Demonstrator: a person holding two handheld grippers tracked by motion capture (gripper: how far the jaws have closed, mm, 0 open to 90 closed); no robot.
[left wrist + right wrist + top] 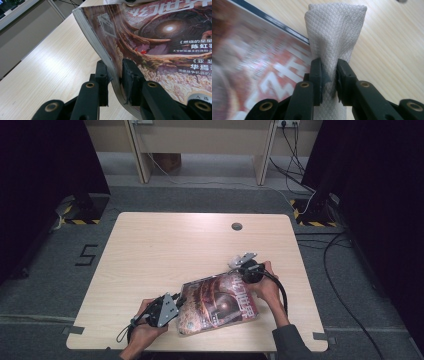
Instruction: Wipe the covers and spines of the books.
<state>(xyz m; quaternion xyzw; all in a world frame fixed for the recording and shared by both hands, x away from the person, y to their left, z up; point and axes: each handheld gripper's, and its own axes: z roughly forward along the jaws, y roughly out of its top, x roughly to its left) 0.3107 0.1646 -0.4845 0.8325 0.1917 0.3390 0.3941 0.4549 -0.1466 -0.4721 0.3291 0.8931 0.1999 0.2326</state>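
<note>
Left tongs [116, 75] pinching magazine [160, 45] edge; right tongs [329, 72] clamp white cloth [335, 30] at far corner. Wiping cover, I reckon barely begun; surface [165, 245] bare.

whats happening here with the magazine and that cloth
A person at a wooden table works with a tool in each hand. The left tool is clamped on the edge of a magazine, tilting that side up off the table. The right tool grips a folded white cloth at the magazine's far corner, apparently to wipe the cover.
</note>
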